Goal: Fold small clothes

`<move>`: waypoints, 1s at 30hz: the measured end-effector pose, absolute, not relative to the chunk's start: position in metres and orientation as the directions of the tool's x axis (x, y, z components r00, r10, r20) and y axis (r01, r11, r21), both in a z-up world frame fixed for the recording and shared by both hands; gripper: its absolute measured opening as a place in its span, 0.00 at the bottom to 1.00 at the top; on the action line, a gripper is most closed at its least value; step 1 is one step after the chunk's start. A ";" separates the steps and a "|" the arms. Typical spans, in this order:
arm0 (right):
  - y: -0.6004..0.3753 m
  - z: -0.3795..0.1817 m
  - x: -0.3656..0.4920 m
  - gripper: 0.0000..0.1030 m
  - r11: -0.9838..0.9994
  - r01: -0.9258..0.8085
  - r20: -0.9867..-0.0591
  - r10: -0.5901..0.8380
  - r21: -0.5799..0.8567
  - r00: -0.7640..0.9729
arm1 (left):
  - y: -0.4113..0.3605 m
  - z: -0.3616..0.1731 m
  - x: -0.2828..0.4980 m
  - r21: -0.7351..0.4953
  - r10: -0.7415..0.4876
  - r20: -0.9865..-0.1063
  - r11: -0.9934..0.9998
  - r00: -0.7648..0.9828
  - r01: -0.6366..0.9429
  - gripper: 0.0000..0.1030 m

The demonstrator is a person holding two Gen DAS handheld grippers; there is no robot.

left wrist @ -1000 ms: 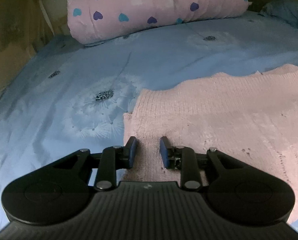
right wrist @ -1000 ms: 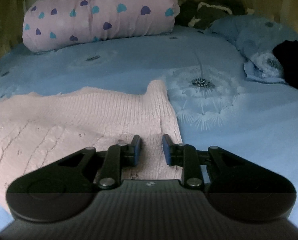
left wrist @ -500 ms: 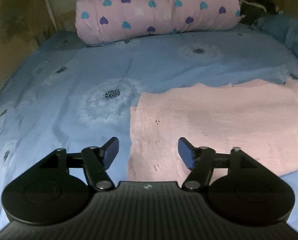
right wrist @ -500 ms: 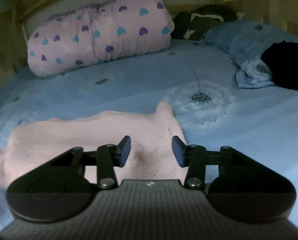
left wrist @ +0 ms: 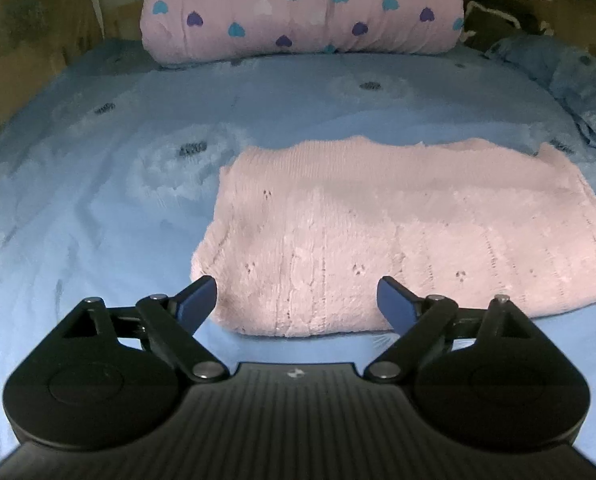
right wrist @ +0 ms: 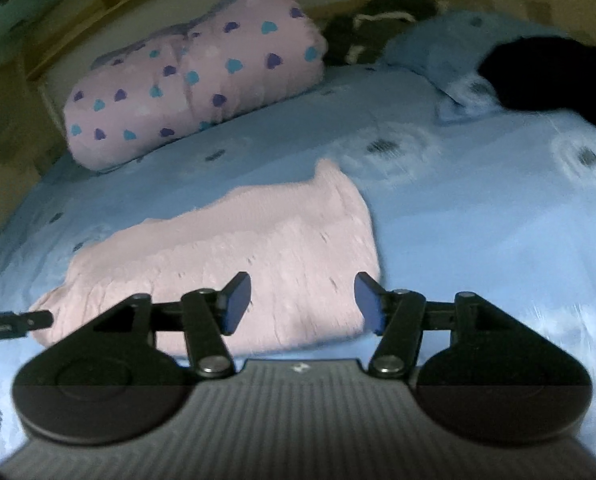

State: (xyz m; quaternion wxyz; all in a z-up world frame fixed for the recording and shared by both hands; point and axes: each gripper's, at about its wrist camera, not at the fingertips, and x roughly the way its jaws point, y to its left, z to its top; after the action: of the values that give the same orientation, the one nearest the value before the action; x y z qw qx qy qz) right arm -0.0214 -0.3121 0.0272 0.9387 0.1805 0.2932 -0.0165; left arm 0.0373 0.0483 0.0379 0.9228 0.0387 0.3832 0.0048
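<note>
A pale pink knitted garment (left wrist: 398,232) lies folded flat on the blue bed sheet (left wrist: 97,208). My left gripper (left wrist: 297,300) is open and empty, raised just in front of the garment's near left edge. In the right wrist view the same garment (right wrist: 265,256) lies ahead and to the left. My right gripper (right wrist: 302,302) is open and empty, above the garment's near right part. The tip of the left gripper (right wrist: 13,322) shows at the left edge of that view.
A rolled pink quilt with hearts (left wrist: 302,8) lies across the head of the bed. A blue pillow (right wrist: 458,52) and a black cloth (right wrist: 546,76) lie at the far right. A wall (left wrist: 25,32) borders the bed's left side.
Both grippers opened, let go of the pink garment's near edge and pulled back and up. The garment now lies flat on the sheet. The right view has tilted.
</note>
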 end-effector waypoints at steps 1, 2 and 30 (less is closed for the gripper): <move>-0.313 0.025 -0.024 0.58 0.928 0.151 -0.561 0.071 0.340 0.825 | 0.050 0.034 0.041 0.066 0.034 -0.714 0.998 0.699 0.018 0.88; -0.314 0.022 -0.027 0.58 0.919 0.166 -0.562 0.071 0.358 0.824 | 0.052 0.030 0.044 0.057 0.031 -0.721 0.998 0.692 0.015 0.88; -0.298 -0.048 0.024 0.60 0.629 0.313 -0.476 0.105 0.712 0.873 | 0.096 0.005 0.071 -0.101 -0.003 -0.787 0.987 0.617 -0.125 0.95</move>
State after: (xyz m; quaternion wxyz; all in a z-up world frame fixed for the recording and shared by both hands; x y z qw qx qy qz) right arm 0.0245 -0.2982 -0.0479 0.8687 0.4264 0.2447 -0.0599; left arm 0.0707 0.0960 0.0050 0.8963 -0.0732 0.4361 0.0342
